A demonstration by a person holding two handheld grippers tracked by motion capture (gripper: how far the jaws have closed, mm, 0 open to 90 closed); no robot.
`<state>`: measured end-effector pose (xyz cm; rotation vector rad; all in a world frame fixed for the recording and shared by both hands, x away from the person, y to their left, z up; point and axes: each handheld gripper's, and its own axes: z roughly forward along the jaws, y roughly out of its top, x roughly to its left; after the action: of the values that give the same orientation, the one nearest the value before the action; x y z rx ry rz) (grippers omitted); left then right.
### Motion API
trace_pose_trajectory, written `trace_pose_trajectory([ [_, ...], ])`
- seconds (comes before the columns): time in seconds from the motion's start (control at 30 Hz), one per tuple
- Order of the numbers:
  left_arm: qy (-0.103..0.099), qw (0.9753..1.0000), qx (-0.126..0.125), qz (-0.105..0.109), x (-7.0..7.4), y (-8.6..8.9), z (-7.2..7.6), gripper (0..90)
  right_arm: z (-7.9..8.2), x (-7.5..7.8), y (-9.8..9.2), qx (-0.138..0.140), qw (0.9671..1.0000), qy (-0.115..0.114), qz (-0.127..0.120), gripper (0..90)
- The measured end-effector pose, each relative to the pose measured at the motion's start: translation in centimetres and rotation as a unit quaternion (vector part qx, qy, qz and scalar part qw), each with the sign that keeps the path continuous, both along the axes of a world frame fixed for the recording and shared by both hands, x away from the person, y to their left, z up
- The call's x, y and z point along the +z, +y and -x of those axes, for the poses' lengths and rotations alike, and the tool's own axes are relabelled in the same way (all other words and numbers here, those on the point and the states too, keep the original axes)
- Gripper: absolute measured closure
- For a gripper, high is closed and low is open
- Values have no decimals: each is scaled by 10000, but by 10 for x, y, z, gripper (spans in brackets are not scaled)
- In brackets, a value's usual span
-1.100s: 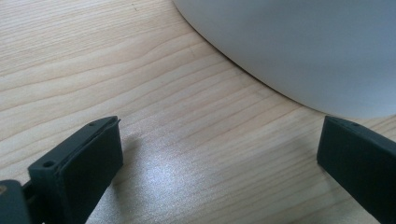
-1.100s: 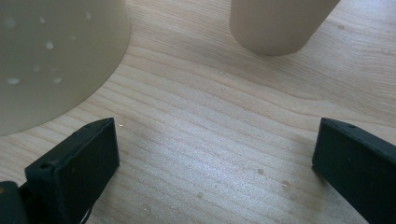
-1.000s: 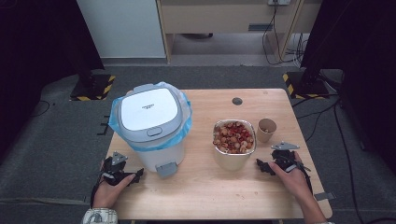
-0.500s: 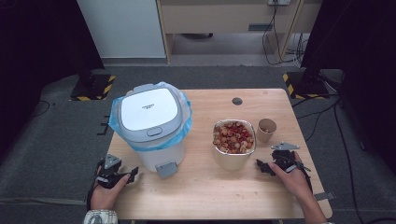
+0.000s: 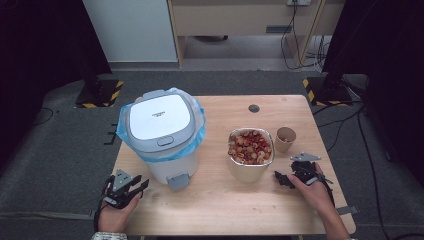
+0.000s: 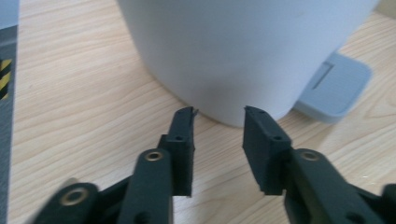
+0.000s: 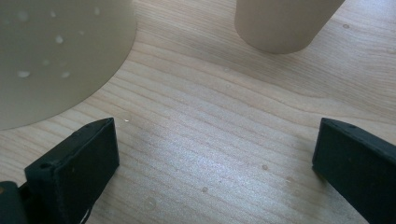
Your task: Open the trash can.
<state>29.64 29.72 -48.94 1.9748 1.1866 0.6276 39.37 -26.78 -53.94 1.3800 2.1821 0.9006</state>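
Jaws of both grippers stand apart and grasp nothing, as we see in the two gripper views. On the left gripper [image 6: 218, 122] the gap is narrow, and the black jaws point at the lower wall of the white bin [image 6: 243, 51], just in front of it; we cannot tell if the tips touch it. To the right of them, in that view, the grey pedal [image 6: 334, 86] of the bin lies on the wood. From the high view we see this left gripper [image 5: 125, 186] at the near left edge of the bench [image 5: 225, 200], held in the person's left hand [image 5: 114, 215].

On the right gripper [image 7: 215, 154] the jaws are spread wide over bare wood. They look toward the beige bowl [image 7: 56, 56] and the paper cup [image 7: 282, 23], both near but apart from the jaws. In the high view the right gripper [image 5: 296, 174] rests just beside the bowl [image 5: 250, 170], which is full of red and pale pieces. The bin [image 5: 162, 135], with its lid closed and a blue bag around the rim, stands on the left half of the bench, and the cup [image 5: 285, 139] stands right of the bowl.
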Motion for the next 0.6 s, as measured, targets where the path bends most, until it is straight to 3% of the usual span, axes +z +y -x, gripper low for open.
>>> trace_pose_trajectory([
  [0.2, -85, 9997, -238, 60, 5, -8, 3, 770, 0, 0, 0, 22, 10000, 4, 2, 7],
  [0.33, -129, 9982, -582, -51, 8, -26, 6, 812, 0, 0, 0, 16, 10000, 1, -1, 7],
  [0.6, -69, 9958, -900, -152, 8, -46, 4, 872, 0, 0, 0, 17, 10000, 0, -1, 7],
])
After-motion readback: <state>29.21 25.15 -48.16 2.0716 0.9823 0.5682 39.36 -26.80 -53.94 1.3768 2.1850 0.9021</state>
